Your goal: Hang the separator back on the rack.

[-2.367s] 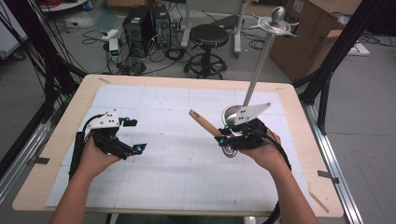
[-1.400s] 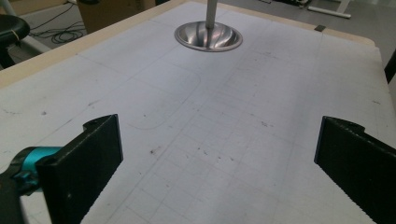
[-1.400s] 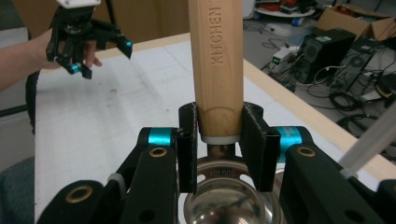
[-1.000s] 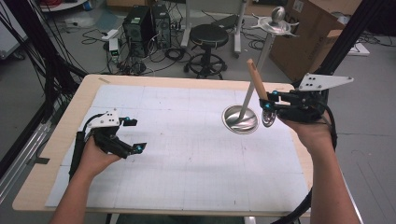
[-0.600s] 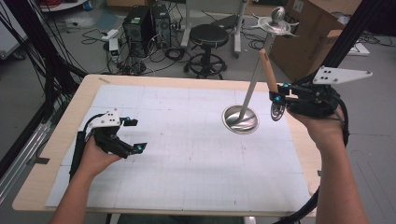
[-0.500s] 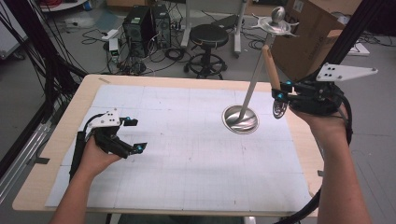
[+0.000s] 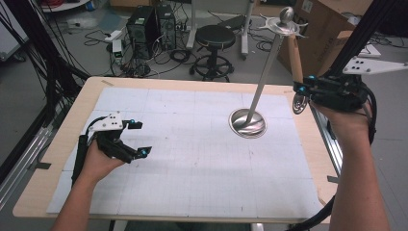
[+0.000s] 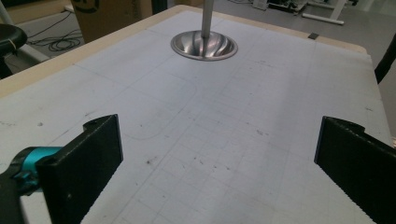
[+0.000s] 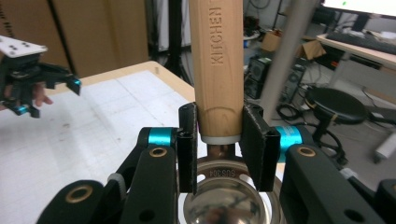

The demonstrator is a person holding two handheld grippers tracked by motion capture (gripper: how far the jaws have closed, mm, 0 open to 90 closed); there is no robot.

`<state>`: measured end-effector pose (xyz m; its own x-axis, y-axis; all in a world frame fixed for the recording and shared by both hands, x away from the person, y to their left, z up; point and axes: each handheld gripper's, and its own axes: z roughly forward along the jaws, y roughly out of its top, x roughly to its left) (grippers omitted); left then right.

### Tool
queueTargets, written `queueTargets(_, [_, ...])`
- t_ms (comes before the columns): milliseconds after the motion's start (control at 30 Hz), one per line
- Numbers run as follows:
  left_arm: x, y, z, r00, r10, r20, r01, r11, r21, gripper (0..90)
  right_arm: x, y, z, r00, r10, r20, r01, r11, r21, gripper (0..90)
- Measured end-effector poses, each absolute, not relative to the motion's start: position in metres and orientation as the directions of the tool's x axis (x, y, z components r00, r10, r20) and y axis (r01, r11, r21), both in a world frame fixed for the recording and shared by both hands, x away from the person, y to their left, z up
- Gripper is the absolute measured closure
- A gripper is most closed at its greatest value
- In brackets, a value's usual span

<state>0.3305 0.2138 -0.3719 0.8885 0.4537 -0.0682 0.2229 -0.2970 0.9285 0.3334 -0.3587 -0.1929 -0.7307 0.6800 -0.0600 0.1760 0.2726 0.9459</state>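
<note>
My right gripper (image 7: 301, 89) is shut on a ladle, held above the table's right edge. The ladle's wooden handle (image 7: 294, 52) points up and its steel bowl (image 7: 299, 103) hangs just below the jaws. In the right gripper view the pads (image 9: 187, 140) clamp the bottom end of the handle (image 9: 217, 60), with the shiny bowl (image 9: 226, 200) under them. A steel utensil stand rests on its round base (image 7: 248, 123) on the white mat, and its pole rises to a hooked top (image 7: 285, 20). My left gripper (image 7: 142, 138) rests open on the mat at the left, with nothing between its jaws (image 8: 219, 177).
The stand's base (image 8: 204, 45) lies ahead of the left gripper across bare gridded mat. Its pole (image 9: 289, 51) stands just right of the held ladle. Behind the table are a black stool (image 7: 215, 41), computer towers (image 7: 149, 24) and cardboard boxes (image 7: 327, 33).
My right gripper has carried the ladle up and to the right, from beside the stand's base to the table's right edge, and the handle has swung upright. The left gripper has stayed put.
</note>
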Motion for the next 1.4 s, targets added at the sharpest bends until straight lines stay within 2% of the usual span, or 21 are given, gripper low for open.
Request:
queueTargets(467, [0.33, 0.214, -0.372, 0.889, 0.453, -0.064, 0.224, -0.309, 0.924, 1.7, 0.344, -0.394, -0.201, -0.641, 0.767, 0.011, 0.264, 0.208, 0.942, 68.9])
queueTargets(1067, [0.329, 0.217, -0.374, 0.884, 0.463, -0.064, 0.231, -0.313, 0.921, 1.7, 0.363, -0.388, -0.204, -0.638, 0.77, 0.034, 0.296, 0.204, 0.933, 68.9])
queueTargets(1400, [0.329, 0.217, -0.374, 0.885, 0.461, -0.062, 0.228, -0.316, 0.921, 1.7, 0.365, -0.373, -0.205, -0.668, 0.744, 0.017, 0.29, 0.24, 0.927, 68.9])
